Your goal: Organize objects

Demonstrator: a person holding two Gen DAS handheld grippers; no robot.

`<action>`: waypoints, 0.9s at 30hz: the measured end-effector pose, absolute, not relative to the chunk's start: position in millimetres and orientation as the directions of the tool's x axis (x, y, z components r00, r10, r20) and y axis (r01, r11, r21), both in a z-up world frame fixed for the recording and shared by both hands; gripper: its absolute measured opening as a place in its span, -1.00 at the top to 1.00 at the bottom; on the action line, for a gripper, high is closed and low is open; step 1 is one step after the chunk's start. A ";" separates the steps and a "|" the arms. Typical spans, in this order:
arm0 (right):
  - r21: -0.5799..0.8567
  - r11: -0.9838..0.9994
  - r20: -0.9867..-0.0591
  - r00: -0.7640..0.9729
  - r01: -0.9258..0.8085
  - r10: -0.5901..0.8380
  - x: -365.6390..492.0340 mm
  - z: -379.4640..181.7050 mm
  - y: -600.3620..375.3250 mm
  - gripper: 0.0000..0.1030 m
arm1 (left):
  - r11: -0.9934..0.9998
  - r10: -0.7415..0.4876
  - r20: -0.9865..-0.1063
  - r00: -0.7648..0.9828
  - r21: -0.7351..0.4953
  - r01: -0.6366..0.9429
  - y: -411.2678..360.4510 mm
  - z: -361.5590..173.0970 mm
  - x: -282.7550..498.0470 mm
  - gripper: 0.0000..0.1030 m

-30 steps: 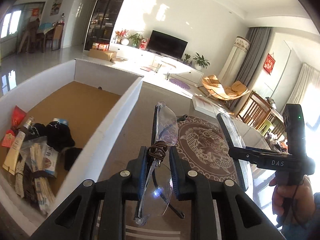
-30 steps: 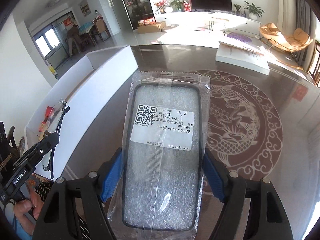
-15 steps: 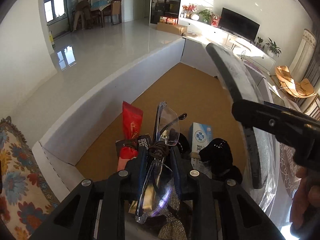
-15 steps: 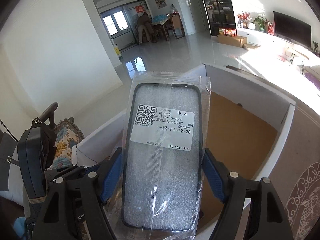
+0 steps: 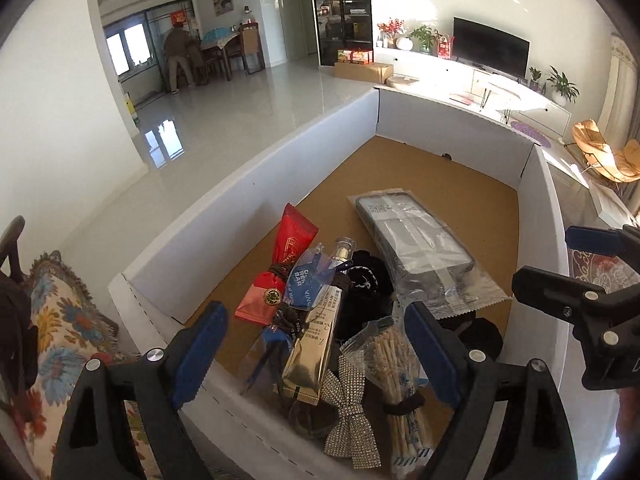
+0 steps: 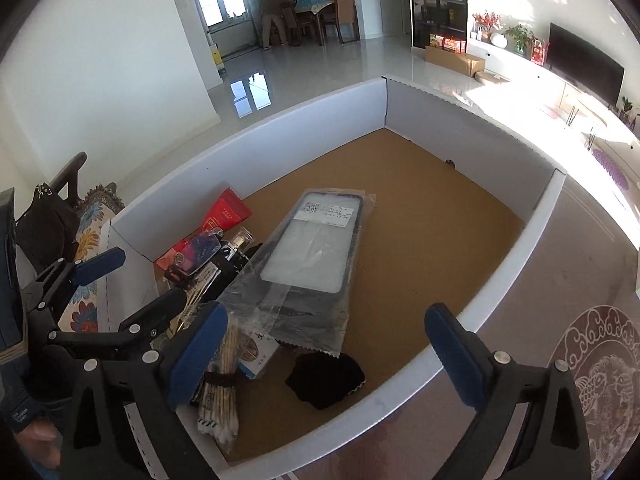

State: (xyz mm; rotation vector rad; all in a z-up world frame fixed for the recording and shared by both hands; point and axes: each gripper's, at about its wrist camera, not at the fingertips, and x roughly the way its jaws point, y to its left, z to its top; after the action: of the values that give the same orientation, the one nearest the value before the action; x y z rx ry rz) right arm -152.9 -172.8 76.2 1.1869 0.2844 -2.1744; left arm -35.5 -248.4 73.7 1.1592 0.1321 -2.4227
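Black gripper point(image 5: 316, 340) frames — blue pads point(image 5: 200, 346), silver screws point(image 5: 155, 355)

We can't read the phone case point(image 6: 316, 248) label, too small; glasses point(image 5: 316, 276) mostly buried mid-pile; cotton swabs point(image 5: 404, 392) cut off at bottom edge.

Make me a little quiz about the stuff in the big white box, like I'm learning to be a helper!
1. True or false: the bagged phone case lies inside the white box.
2. Pick one. The box's floor is: A) brown, B) green, C) pink.
3. In the left wrist view, what colour is the sachet nearest the box's left wall?

Key: 1 true. 2 A. 3 red.
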 end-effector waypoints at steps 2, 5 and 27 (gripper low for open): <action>0.091 -0.780 -0.822 -0.395 0.620 -0.410 -150.1 76.9 -165.1 -0.95 | -0.881 -0.389 -0.750 -0.535 0.133 0.453 -241.1 76.5 -28.9 -0.75; 0.072 -0.793 -0.837 -0.396 0.605 -0.378 -150.3 75.9 -159.2 -0.96 | -0.873 -0.391 -0.760 -0.519 0.129 0.470 -238.8 79.5 -21.6 -0.75; 0.086 -0.811 -0.875 -0.345 0.578 -0.339 -149.7 85.5 -179.0 -0.96 | -0.872 -0.335 -0.813 -0.477 0.076 0.484 -242.0 69.1 -12.9 -0.75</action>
State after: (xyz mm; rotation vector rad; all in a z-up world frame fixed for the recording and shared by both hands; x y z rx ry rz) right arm -149.7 -179.0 85.5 1.3326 0.3221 -2.1716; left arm -12.9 -242.0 69.1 1.2374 0.2256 -2.3413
